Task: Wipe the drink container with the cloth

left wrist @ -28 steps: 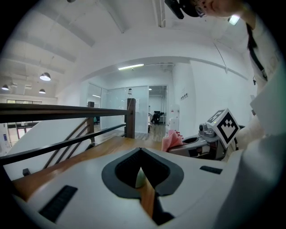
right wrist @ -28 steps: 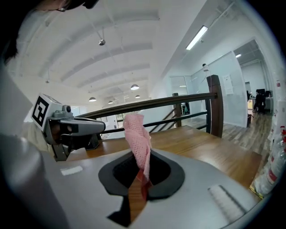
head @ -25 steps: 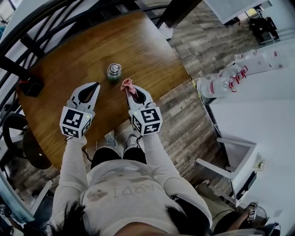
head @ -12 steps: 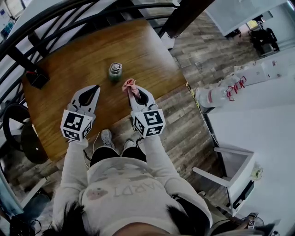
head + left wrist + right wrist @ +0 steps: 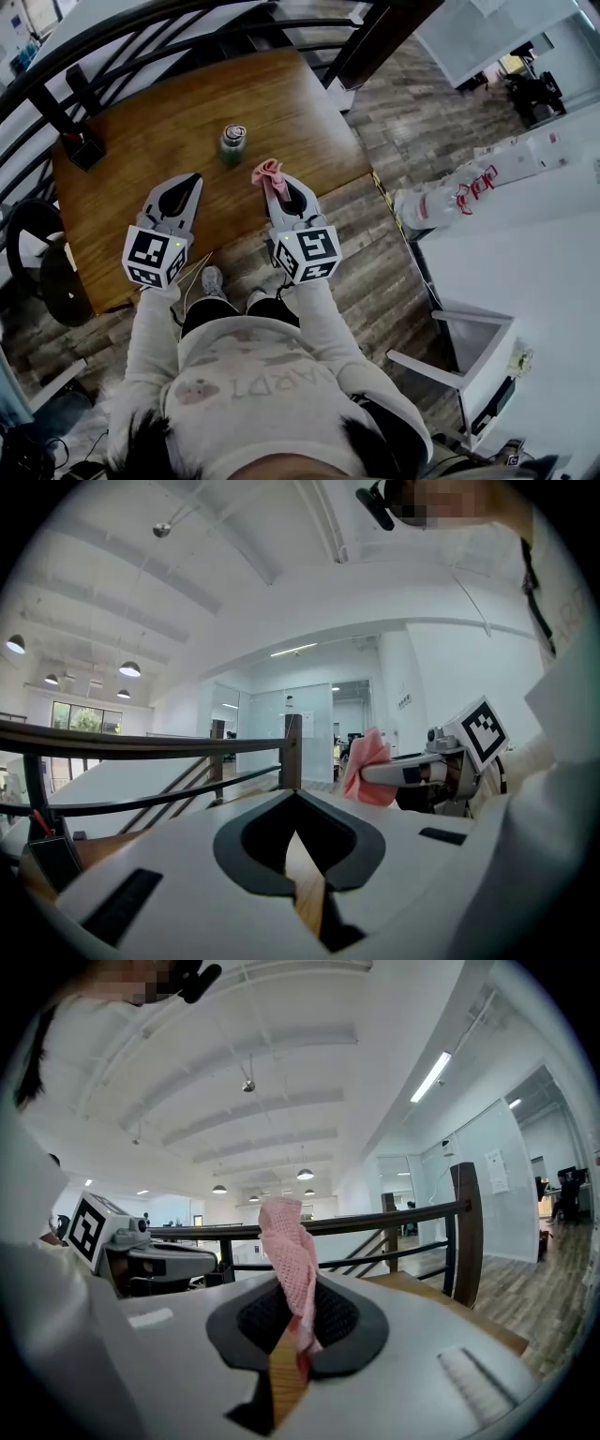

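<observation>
1 bottle [image 5: 232, 143] on wood table [image 5: 159, 122], plank floor [image 5: 375, 253]

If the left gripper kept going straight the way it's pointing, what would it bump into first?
Likely the railing, which stands straight ahead in the left gripper view. From above, the left gripper aims just left of the bottle, but depth is unclear, so it might graze that first.
</observation>
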The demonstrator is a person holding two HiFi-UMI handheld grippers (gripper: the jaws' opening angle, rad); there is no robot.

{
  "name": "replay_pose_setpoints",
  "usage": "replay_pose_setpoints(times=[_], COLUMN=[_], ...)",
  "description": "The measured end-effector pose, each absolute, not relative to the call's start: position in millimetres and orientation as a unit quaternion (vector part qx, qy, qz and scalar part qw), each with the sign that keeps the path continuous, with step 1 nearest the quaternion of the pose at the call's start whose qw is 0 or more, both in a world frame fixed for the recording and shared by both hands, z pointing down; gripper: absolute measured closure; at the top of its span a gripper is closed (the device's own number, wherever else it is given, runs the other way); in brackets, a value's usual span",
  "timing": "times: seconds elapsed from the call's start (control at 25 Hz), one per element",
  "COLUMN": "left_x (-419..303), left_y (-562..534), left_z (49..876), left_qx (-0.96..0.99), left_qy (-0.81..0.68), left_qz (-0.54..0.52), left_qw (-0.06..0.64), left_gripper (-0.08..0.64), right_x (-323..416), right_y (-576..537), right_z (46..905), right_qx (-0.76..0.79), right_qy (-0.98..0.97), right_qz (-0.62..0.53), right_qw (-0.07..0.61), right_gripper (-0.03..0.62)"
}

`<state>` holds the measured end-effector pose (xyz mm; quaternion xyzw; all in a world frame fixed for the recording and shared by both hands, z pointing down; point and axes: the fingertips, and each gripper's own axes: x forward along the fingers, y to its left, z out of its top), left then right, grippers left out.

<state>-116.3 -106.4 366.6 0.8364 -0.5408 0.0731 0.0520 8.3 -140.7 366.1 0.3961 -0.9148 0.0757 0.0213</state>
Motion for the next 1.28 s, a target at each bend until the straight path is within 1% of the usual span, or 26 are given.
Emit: replay_pose_setpoints(times=[0.88,1.28], left_x=[-91,-86], left_y=[-57,-45], left_z=[335,330], left_qx=[0.818,0.81], left_qy=[-0.575,-0.587], left_qz=[0.034,0.024], left_qw=[0.014,0.01], left_gripper=[0.555,0.554], right_x=[43,48], right_y=[-99,-90], right_z=[332,326], right_qx=[0.381,0.371], right_qy=[-0.924,-0.928], right_qz=[0.034,0.033], right_qw=[-0.006,-0.017], right_gripper=[0.555,0.555])
